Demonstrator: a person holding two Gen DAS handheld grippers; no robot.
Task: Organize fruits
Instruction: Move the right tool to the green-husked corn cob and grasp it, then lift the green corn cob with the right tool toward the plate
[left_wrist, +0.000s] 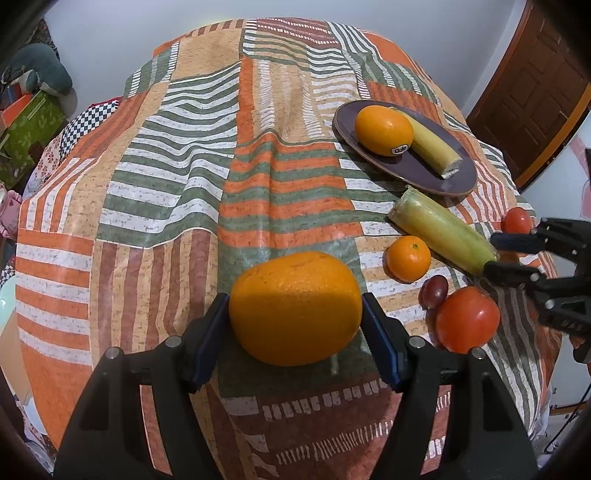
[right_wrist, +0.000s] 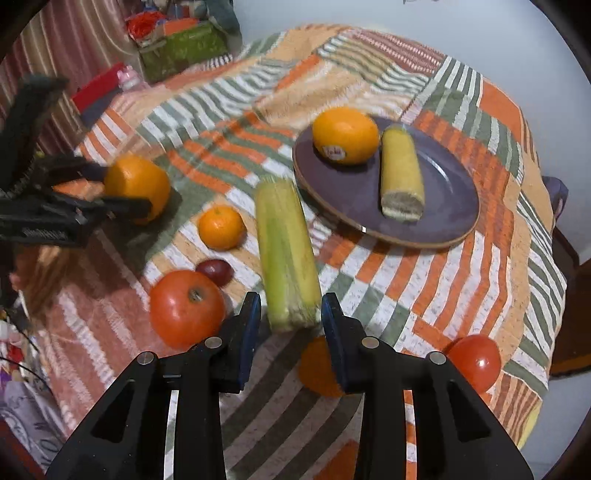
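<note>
The left gripper (left_wrist: 295, 325) has its jaws clamped on a large round orange (left_wrist: 295, 308), one blue pad on each flank, at the fruit's widest part. The orange seems to sit on or just above the striped orange, green and white cloth (left_wrist: 184, 184) that covers the counter; I cannot tell which.

The right gripper (right_wrist: 291, 321) has its jaws clenched on the near end of a pale green husked corn cob (right_wrist: 286, 251), which points away toward the dark purple round plate (right_wrist: 443, 206). The cob is blurred, so it is probably off the cloth.

On the plate lie a second orange with a small sticker (right_wrist: 345, 134) and a yellow cut corn piece (right_wrist: 402, 173), side by side and close. Loose on the cloth are a small mandarin (right_wrist: 221, 227), a dark red grape (right_wrist: 216, 271) just beside a big red tomato (right_wrist: 186, 308), and another red tomato (right_wrist: 476, 363) near the counter's edge.

In my judgement the large orange is firm, fairly heavy and round, so it can roll once released; a grip across its middle suits it. The cob is stiff and light but long, and held by one end it may droop or twist; a grip nearer its middle would hold steadier. The tomatoes and the grape are soft and need gentle pressure.
</note>
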